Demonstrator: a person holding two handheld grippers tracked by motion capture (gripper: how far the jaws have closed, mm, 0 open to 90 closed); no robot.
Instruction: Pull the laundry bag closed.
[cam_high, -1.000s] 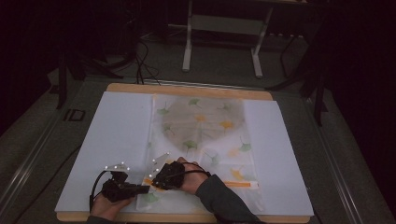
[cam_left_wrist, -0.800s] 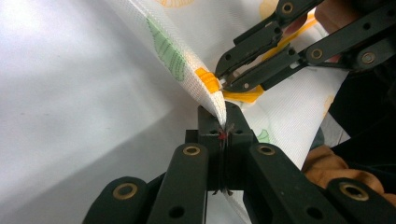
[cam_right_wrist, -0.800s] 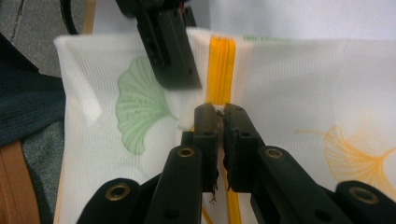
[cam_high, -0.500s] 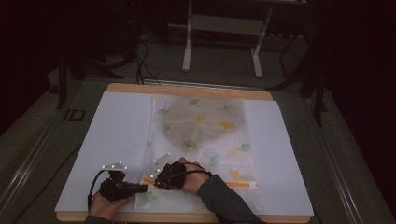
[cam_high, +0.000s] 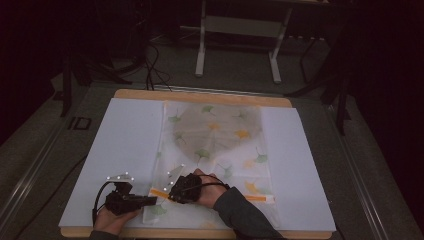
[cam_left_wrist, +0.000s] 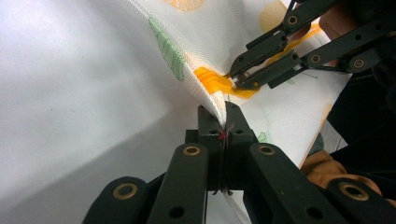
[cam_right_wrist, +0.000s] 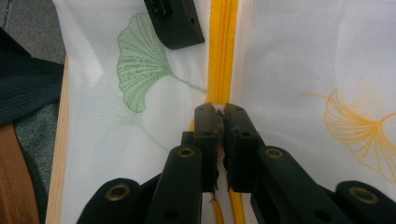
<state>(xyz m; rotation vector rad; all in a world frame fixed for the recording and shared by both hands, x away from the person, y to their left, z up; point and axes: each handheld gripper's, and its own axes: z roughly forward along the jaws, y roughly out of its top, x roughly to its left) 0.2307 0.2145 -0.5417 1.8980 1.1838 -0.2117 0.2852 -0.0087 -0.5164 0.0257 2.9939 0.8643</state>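
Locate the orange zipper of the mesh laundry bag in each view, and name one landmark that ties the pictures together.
High view: orange zipper, low centre, a strip running sideways along the bag's near end.
Left gripper view: upper centre, pinched by the far hand-held gripper.
Right gripper view: vertical band up the centre.
Shared landmark: the green ginkgo leaf print beside it.

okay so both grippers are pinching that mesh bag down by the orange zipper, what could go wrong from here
1. The left gripper pinches only thin edge mesh of the mesh bag; a hard pull might tear it or slip off.
2. The right gripper is shut on the orange zipper; pulling apart may bunch the fabric and jam it.
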